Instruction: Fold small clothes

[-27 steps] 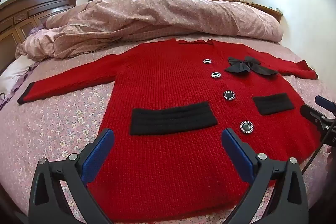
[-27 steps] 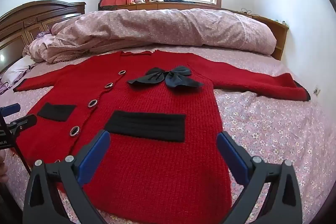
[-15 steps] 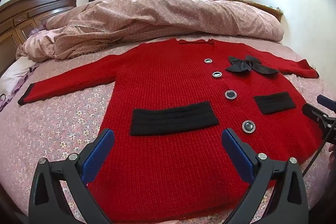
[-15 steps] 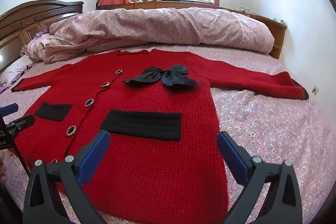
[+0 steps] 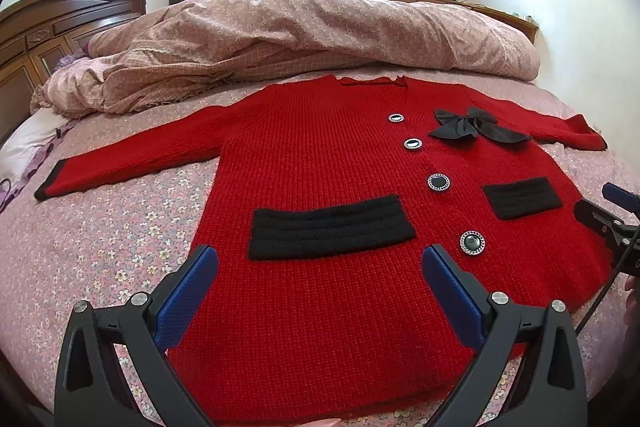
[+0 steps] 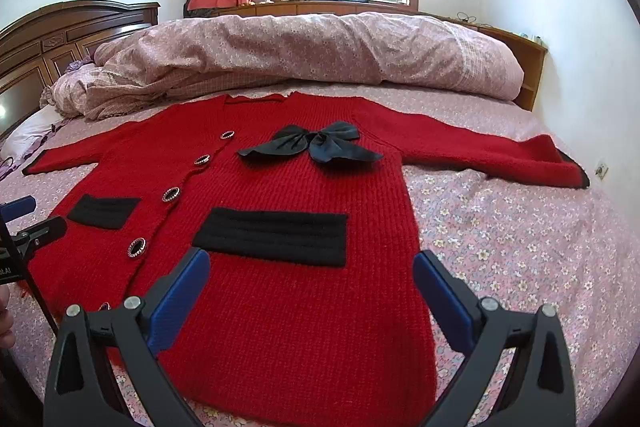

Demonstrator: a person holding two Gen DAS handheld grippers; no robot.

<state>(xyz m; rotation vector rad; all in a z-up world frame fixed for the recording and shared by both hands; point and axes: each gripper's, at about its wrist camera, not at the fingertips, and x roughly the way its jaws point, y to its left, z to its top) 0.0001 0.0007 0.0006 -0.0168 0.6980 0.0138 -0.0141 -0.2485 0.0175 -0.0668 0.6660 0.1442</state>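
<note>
The cardigan (image 5: 320, 155) hem is cut off, perhaps behind gripper frames.

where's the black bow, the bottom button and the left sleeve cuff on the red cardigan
black bow (image 6: 316, 146), right wrist view, on its centre knot
bottom button (image 5: 472, 243), left wrist view, on the button's dark face
left sleeve cuff (image 5: 49, 183), left wrist view, on its black edge trim

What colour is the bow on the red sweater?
Black. The bow on the sweater shows best in the right wrist view.

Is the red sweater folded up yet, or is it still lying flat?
Still flat. The red sweater lies spread front-up on the bed, both sleeves stretched out sideways, buttons and black bow showing.
</note>
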